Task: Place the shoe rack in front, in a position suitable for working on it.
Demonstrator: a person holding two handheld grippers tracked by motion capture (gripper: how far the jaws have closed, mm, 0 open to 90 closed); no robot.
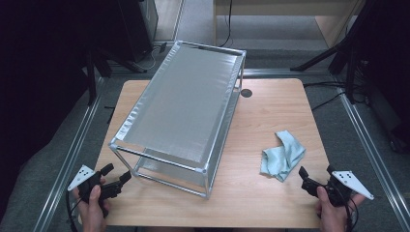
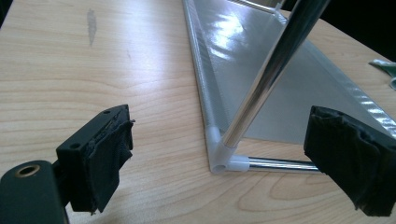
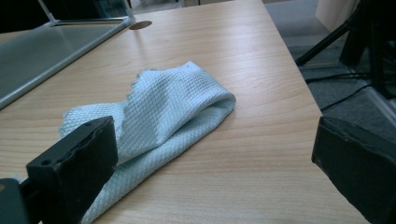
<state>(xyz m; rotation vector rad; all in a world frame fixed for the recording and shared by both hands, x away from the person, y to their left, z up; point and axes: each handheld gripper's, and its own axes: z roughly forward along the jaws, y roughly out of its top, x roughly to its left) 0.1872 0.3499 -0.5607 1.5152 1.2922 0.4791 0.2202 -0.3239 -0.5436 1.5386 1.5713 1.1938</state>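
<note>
A two-tier metal rack (image 1: 183, 106) with silver fabric shelves stands on the wooden table (image 1: 270, 116), left of centre. Its near left corner post (image 2: 275, 65) and white corner joint (image 2: 219, 151) show close in the left gripper view. My left gripper (image 1: 117, 175) is open at the table's front left, just short of that corner, nothing between its pads (image 2: 109, 156). A crumpled pale blue cloth (image 1: 283, 154) lies at the right front. My right gripper (image 1: 315, 176) is open just behind the cloth (image 3: 159, 121), apart from it.
A round cable hole (image 1: 246, 93) sits in the table behind the rack. Metal floor rails (image 1: 367, 140) run along both sides. Dark stands and cables (image 1: 333, 58) are at the back right, and a black case (image 1: 138, 29) at the back left.
</note>
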